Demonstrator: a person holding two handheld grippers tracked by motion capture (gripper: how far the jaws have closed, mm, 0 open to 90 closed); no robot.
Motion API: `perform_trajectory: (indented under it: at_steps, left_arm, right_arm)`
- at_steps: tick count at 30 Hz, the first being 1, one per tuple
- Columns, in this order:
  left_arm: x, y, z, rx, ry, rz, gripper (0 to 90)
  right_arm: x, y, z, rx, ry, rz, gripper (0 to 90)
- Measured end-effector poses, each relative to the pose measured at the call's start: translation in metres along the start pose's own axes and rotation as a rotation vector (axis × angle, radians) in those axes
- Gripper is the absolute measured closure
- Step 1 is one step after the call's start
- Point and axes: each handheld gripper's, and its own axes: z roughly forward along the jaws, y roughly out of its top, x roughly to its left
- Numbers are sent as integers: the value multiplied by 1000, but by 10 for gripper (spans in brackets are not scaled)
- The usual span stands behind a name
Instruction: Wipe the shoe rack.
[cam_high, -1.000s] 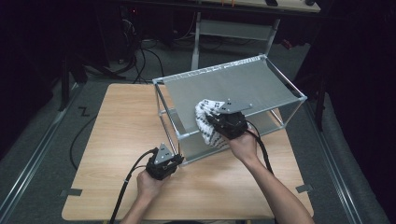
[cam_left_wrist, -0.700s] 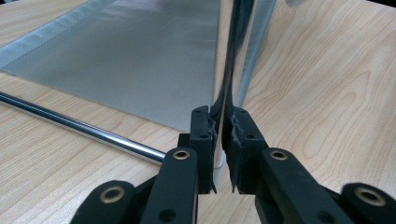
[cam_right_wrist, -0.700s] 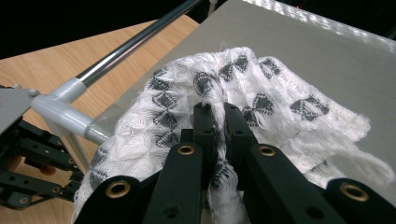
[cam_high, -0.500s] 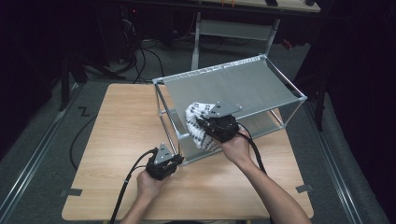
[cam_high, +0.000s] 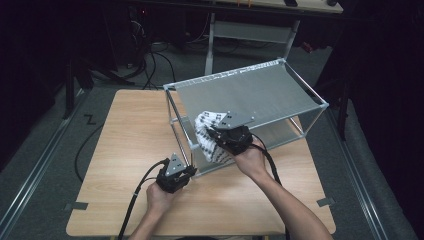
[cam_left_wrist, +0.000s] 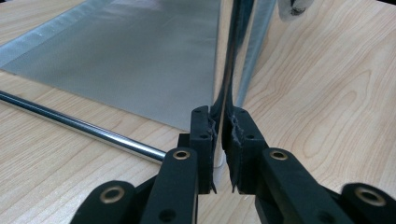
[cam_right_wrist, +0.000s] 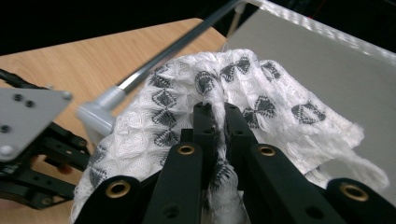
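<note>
The left gripper, nearest the table's front edge, has its jaws clamped on the front corner post of the metal shelf rack, close to the wooden table. Just beyond, the right gripper has its jaws closed on a white cloth with a dark diamond pattern, bunched between the pads. The cloth hangs at the rack's near end, over its front rail and beside the grey shelf panel.
</note>
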Motion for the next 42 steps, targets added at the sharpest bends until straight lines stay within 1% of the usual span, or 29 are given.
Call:
perform_trajectory:
  at_steps: [2, 4, 8, 11, 14, 15, 17, 20, 24, 27, 29, 32, 34, 38, 42]
  left_arm:
    - [0, 0, -1, 1, -1, 1, 816]
    - [0, 0, -1, 0, -1, 0, 816]
    - [-1, -1, -1, -1, 3, -1, 816]
    - [-1, -1, -1, -2, 5, -3, 816]
    - [-1, -1, -2, 0, 9, -6, 816]
    - [-1, -1, -3, 4, 12, -7, 816]
    - [-1, -1, -3, 7, 16, -8, 817]
    - [-1, -2, -5, 7, 22, -12, 817]
    - [0, -4, -8, 8, 29, -14, 817]
    - [1, -5, -10, 9, 36, -18, 817]
    - [2, -6, -11, 9, 43, -23, 817]
    - [2, -7, -12, 6, 49, -26, 817]
    - [3, -8, -13, 3, 55, -29, 818]
    - [4, -10, -16, 0, 67, -33, 818]
    - [6, -12, -19, 0, 79, -40, 818]
  right_arm:
    - [-8, -4, -3, 6, -30, 9, 866]
    - [-16, -8, -5, 13, -48, 32, 866]
    - [-35, -17, -11, 26, -98, 61, 866]
    - [-47, -23, -15, 33, -136, 68, 866]
    - [-56, -28, -17, 37, -160, 80, 865]
    - [-59, -29, -18, 37, -166, 77, 865]
    - [-63, -33, -20, 40, -197, 51, 864]
    - [-71, -37, -23, 51, -222, 64, 864]
    - [-84, -44, -28, 58, -250, 96, 864]
    - [-92, -48, -32, 62, -268, 111, 864]
    - [-96, -50, -34, 66, -277, 112, 864]
    - [-99, -52, -35, 77, -299, 97, 864]
    - [-102, -53, -36, 84, -311, 97, 864]
    - [-110, -57, -40, 89, -332, 115, 864]
    - [-112, -59, -43, 95, -348, 122, 864]
